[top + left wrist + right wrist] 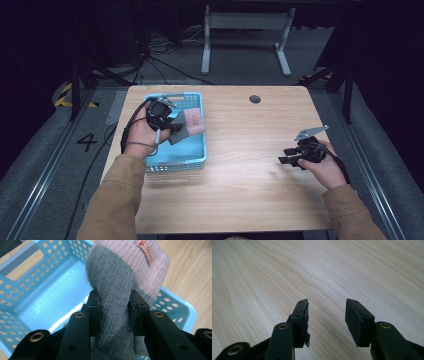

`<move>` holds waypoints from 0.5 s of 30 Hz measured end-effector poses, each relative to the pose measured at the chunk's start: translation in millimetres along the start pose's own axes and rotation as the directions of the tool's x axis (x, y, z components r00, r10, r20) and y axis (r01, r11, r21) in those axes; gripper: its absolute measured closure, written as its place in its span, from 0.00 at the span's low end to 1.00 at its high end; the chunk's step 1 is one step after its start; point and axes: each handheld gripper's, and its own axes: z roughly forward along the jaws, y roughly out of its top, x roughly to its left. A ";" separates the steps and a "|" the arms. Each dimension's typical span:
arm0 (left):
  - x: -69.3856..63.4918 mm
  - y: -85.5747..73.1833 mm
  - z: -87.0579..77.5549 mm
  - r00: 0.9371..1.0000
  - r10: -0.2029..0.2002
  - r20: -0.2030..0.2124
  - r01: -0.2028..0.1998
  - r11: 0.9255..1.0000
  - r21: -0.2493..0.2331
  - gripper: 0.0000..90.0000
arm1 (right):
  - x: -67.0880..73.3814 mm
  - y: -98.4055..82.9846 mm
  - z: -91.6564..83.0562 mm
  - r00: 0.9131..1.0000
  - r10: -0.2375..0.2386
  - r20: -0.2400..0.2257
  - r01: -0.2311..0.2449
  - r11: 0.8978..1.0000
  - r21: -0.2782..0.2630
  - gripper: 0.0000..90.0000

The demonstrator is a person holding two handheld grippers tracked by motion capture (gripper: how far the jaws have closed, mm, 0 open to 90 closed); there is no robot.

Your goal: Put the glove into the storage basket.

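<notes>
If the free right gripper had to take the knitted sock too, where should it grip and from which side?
Probably the pink cuff end of the sock, approached from the right side of the blue basket. The left gripper already clamps the grey part, while the pink band sticks out free beyond it. The right gripper is open over the table.

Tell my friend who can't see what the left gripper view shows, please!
The left gripper is pinching a fuzzy grey and pink sock between its two black jaws. The sock hangs over a light blue basket with little round holes in its walls, which sits on a wooden table.
</notes>
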 end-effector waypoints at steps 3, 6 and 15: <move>5.6 -1.2 2.7 1.000 -0.009 0.005 0.009 1.000 0.003 0.75 | 0.2 -0.9 0.5 1.000 -0.001 0.003 0.001 1.000 0.004 0.61; 14.9 -2.8 11.6 1.000 0.001 0.000 -0.001 0.999 0.039 0.75 | 0.7 -3.0 0.0 1.000 0.000 0.004 0.000 1.000 0.007 0.60; 23.8 -6.7 33.3 1.000 0.021 0.005 -0.021 0.998 0.067 0.74 | 2.3 -7.4 -1.2 1.000 0.008 0.011 -0.008 1.000 0.011 0.60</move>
